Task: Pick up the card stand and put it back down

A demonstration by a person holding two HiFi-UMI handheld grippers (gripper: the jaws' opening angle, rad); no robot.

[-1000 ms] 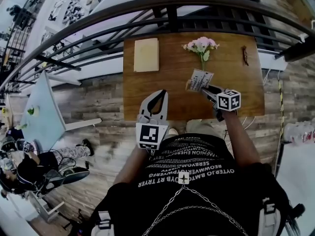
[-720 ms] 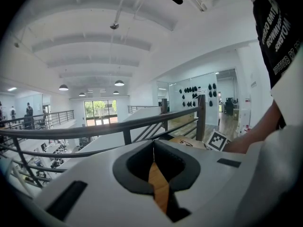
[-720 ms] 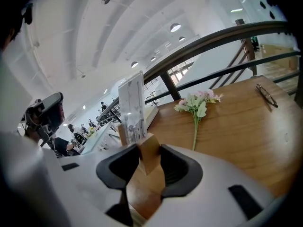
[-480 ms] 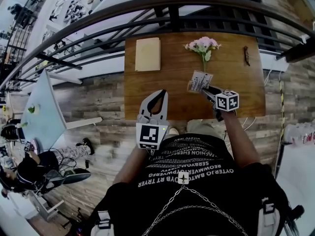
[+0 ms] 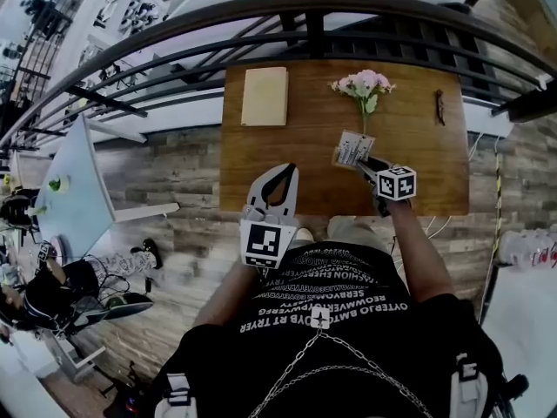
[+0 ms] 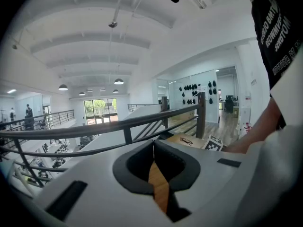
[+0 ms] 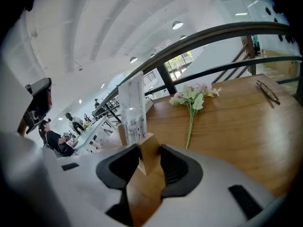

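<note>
The right gripper [image 5: 363, 161] is clamped on the wooden base of the card stand [image 5: 352, 148], right of the table's [image 5: 296, 138] middle; whether the stand touches the table is unclear. The left gripper [image 5: 284, 171], jaws together and empty, hovers over the table's near edge.

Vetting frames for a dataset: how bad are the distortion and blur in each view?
Head view: heavy fisheye bows the railing into an arc. Left gripper view: dark vignetted corners, railing curved too. Right gripper view: same vignette; the card stand close to the lens has unreadable print.
</note>
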